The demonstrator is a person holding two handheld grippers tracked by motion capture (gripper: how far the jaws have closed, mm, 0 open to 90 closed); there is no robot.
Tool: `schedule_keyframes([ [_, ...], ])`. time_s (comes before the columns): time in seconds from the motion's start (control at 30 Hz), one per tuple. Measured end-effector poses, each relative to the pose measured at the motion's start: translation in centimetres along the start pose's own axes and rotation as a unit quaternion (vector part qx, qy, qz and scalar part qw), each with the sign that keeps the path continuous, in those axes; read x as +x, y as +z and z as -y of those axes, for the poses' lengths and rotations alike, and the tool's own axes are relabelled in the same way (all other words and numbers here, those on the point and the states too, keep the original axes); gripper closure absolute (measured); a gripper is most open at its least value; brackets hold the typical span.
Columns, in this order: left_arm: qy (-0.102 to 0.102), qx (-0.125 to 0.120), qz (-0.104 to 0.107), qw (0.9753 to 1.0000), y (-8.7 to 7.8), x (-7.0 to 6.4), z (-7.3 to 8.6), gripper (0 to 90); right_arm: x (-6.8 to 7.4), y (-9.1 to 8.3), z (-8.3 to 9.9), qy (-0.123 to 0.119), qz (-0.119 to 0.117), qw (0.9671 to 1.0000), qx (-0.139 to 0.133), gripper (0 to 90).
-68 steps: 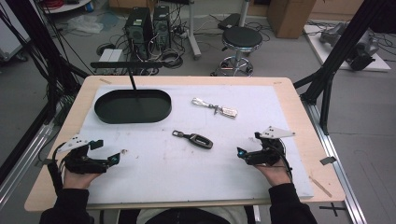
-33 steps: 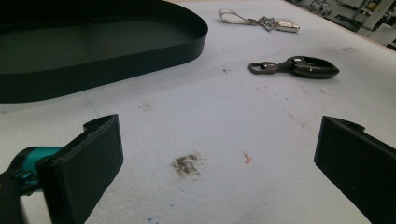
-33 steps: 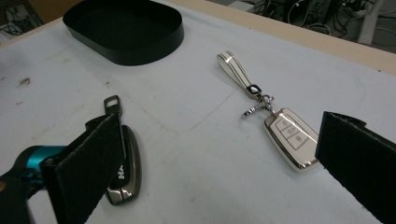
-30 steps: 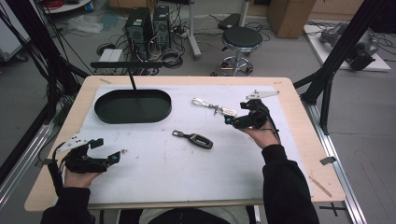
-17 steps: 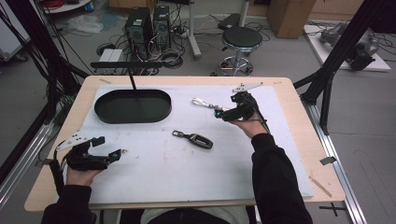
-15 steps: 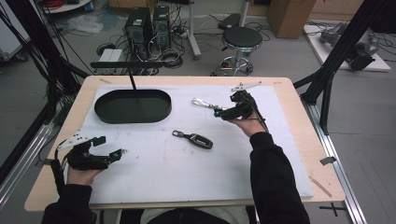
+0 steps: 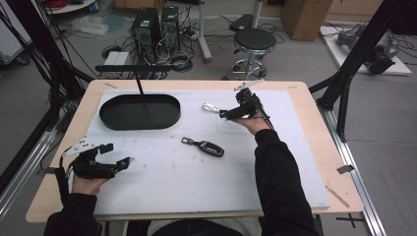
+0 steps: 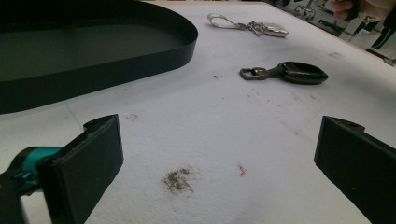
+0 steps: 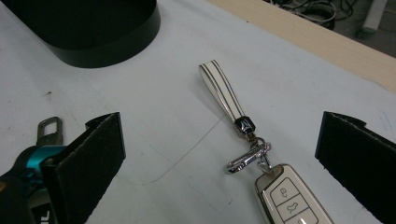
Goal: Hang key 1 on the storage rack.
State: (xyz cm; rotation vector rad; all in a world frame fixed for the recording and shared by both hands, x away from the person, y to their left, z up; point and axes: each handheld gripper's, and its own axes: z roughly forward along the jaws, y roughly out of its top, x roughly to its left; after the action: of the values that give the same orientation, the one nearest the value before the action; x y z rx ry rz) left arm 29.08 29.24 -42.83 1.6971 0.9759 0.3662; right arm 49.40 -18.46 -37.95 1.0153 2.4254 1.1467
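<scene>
A white car key with a striped strap (image 7: 210,107) lies on the white mat beyond the table's middle. My right gripper (image 7: 225,114) hovers just over its fob end, open; in the right gripper view the fob (image 9: 289,196) and strap (image 9: 224,93) lie between the wide-apart jaws. A black key fob with a metal clasp (image 7: 204,146) rests mid-table, also seen in the left gripper view (image 8: 299,73). My left gripper (image 7: 124,163) is held low at the front left, open over bare mat (image 8: 217,163). A black oval tray (image 7: 139,112) stands at the back left.
A thin black post (image 7: 140,87) rises behind the tray, carrying a bar. The tray wall (image 8: 93,51) stands close ahead of the left gripper. The mat (image 7: 295,162) covers most of the wooden table. A stool and computers stand on the floor beyond.
My right gripper has travelled from the front right of the table to the far middle, over the white key. The left gripper has hardly shifted. Both keys lie where they were.
</scene>
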Motion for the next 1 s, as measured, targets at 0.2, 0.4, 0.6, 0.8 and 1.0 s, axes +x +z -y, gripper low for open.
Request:
schedule_keyframes([
  [0.2, 0.0, 0.003, 0.001, 1.0, 0.0, 0.0, 0.0, 1.7, -0.8, 1.4, 0.1, 0.014, -0.005, 0.9999, 0.003, 0.8],
  [0.4, -0.001, -0.003, 0.005, 1.0, 0.3, -0.1, -0.1, 1.7, -2.0, 2.2, 0.5, 0.042, 0.005, 0.9991, -0.001, 0.8],
  [0.6, 0.003, 0.004, 0.014, 0.9999, 1.0, 0.0, -0.3, 1.7, -2.6, 3.0, 0.8, 0.045, 0.005, 0.9989, 0.01, 0.8],
  [0.8, 0.004, 0.005, 0.016, 0.9998, 1.1, -0.1, -0.4, 1.7, -1.7, 4.8, -1.9, 0.001, -0.004, 0.9986, 0.052, 0.8],
  [1.0, 0.005, 0.007, 0.016, 0.9998, 1.0, -0.1, -0.4, 1.7, -1.5, 7.3, -2.8, 0.002, -0.013, 0.9966, 0.082, 0.8],
])
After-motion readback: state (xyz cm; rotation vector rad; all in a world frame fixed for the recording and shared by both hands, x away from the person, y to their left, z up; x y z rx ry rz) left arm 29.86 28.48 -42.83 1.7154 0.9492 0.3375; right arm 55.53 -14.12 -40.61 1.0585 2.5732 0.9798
